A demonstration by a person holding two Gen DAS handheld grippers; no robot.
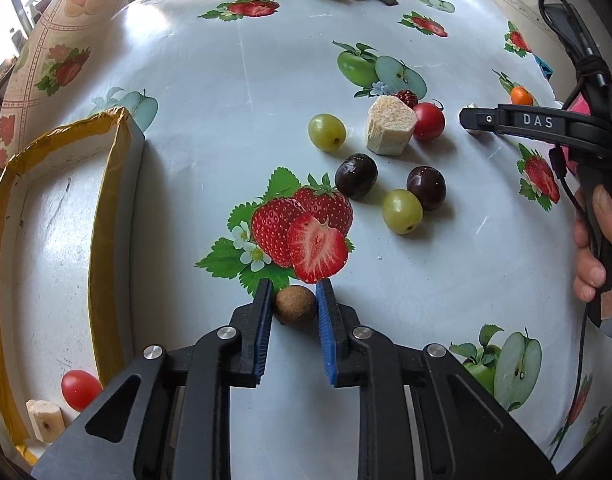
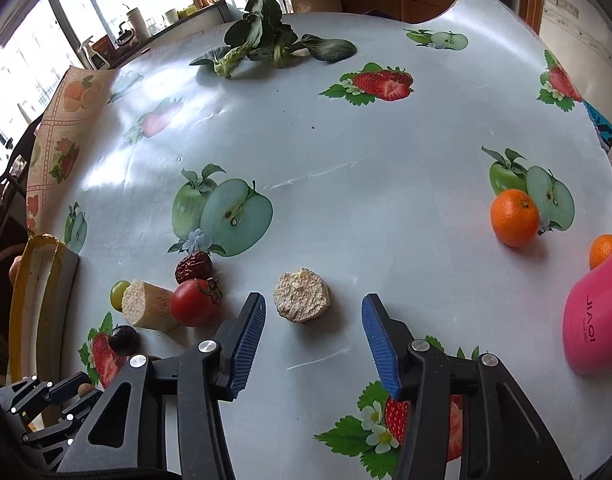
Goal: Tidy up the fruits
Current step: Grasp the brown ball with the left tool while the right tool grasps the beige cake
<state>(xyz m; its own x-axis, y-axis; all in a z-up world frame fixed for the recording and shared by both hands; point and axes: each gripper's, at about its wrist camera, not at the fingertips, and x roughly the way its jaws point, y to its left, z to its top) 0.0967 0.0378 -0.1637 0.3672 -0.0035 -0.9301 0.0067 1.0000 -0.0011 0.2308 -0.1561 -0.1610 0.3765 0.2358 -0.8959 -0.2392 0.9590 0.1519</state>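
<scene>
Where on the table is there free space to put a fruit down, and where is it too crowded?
Bare cloth lies between the leafy greens and the printed apple, and between the pale round slice and the large orange. The tray is mostly bare. It is crowded around the grapes, cherry tomato and pale chunk.

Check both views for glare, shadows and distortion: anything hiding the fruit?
Left wrist view: fisheye bends the box; soft glare on the tablecloth; the brown fruit stays sharp. Right wrist view: blown-out windows, soft shadows, the orange clear.
</scene>
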